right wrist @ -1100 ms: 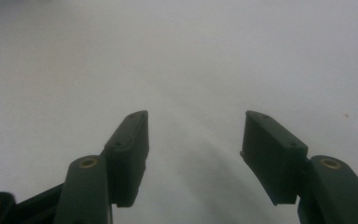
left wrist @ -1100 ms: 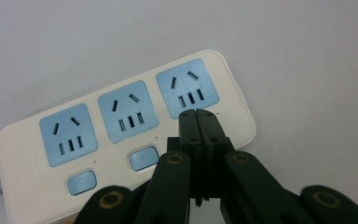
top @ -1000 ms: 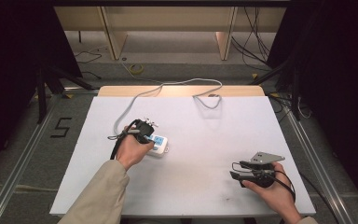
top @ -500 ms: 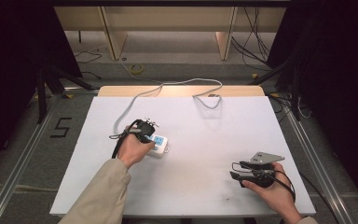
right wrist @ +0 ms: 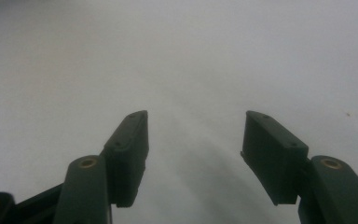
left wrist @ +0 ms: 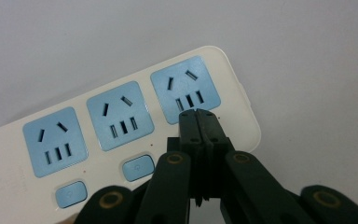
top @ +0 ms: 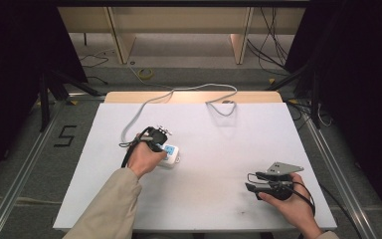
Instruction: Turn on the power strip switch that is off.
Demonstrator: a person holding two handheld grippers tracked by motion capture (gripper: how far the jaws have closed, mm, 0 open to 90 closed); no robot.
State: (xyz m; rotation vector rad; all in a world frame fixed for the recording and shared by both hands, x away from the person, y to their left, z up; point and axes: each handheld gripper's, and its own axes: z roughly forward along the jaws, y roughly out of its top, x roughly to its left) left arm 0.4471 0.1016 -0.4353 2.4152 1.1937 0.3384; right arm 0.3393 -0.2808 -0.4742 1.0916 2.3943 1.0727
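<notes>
Meanwhile left gripper (left wrist: 199, 122) jaws pressed together over unbranded power strip (left wrist: 121, 135); right gripper (right wrist: 193, 140) jaws wide

A: Looks like a lab recording bay, no?
B: Yes. A white worktop (top: 219, 149) sits inside black curtains (top: 10, 59), on a metal frame (top: 25, 159), with loose cables (top: 273, 45) and a floor mark "5" (top: 65, 135).
</notes>
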